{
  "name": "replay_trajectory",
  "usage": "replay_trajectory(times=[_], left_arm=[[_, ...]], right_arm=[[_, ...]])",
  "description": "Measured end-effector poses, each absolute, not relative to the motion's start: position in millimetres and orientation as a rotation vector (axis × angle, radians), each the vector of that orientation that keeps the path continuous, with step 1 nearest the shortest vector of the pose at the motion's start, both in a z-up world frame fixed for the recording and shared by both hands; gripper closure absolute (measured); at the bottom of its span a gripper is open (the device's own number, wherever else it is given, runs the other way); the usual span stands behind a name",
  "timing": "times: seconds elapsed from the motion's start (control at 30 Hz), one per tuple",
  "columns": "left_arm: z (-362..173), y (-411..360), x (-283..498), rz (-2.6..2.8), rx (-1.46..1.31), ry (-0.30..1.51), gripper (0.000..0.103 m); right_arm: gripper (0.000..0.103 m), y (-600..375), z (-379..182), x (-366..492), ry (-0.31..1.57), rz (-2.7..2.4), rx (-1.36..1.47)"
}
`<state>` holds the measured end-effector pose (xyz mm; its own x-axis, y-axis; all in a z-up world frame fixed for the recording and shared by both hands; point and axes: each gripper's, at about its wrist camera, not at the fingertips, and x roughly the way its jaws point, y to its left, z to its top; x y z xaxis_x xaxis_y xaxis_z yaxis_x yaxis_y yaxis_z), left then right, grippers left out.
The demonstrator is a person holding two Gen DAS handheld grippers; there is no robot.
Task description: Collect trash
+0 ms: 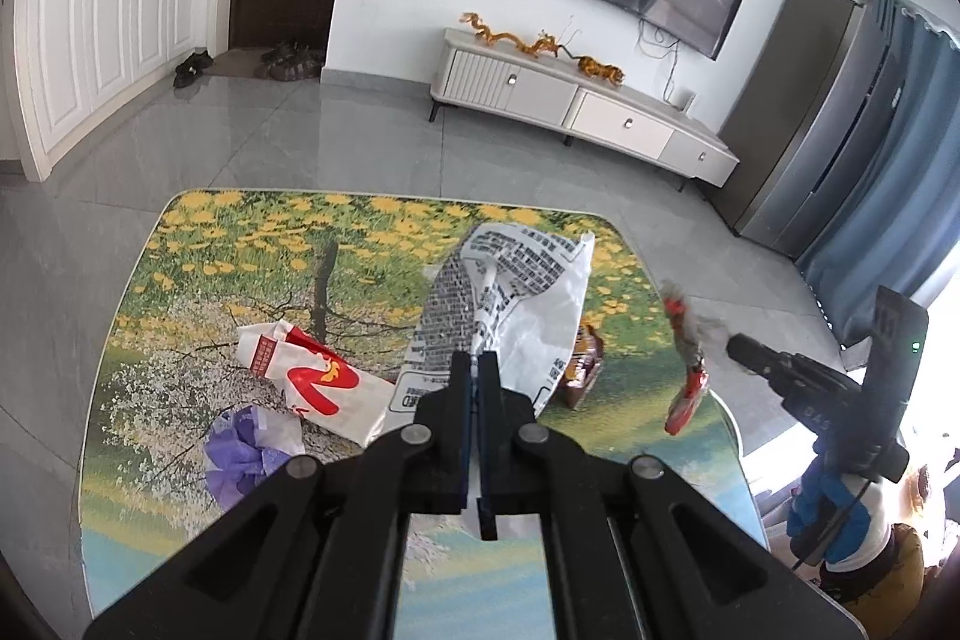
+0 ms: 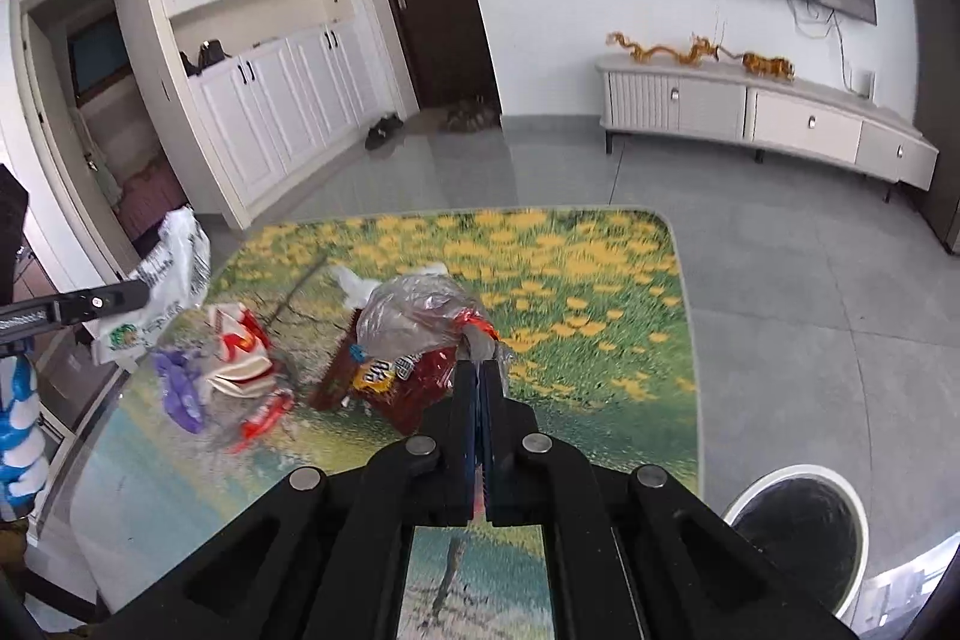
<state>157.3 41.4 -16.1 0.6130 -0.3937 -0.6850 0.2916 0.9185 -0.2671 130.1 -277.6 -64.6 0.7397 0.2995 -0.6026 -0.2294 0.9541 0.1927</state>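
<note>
**Both grippers clamped on trash above the bench**

Your left gripper (image 1: 479, 358) is closed on the white printed plastic bag (image 1: 516, 292), which hangs open over the flower-patterned bench (image 1: 240, 244). Your right gripper (image 2: 480, 370) pinches a red snack wrapper (image 2: 420, 382) bunched with clear film. At the left gripper's 9 o'clock lie a red-and-white paper bag (image 1: 312, 376) and purple crumpled wrap (image 1: 240, 454). A black-lined bin (image 2: 798, 532) stands at the right gripper's 4 o'clock
</note>
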Motion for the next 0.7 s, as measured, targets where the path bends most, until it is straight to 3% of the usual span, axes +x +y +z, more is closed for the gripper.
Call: replay_trajectory(times=[0.33,0.7], left_arm=[[15.1,-11.5,131.1,-0.476,-0.086,0.786,0.102],[-4.5,-201.6,132.4,-0.726,0.103,0.866,0.102]], right_arm=[[0.101,-326.6,-28.0,71.0,0.553,0.229,0.159],[0.101,-443.3,-57.9,28.9,0.558,-0.035,0.257]])
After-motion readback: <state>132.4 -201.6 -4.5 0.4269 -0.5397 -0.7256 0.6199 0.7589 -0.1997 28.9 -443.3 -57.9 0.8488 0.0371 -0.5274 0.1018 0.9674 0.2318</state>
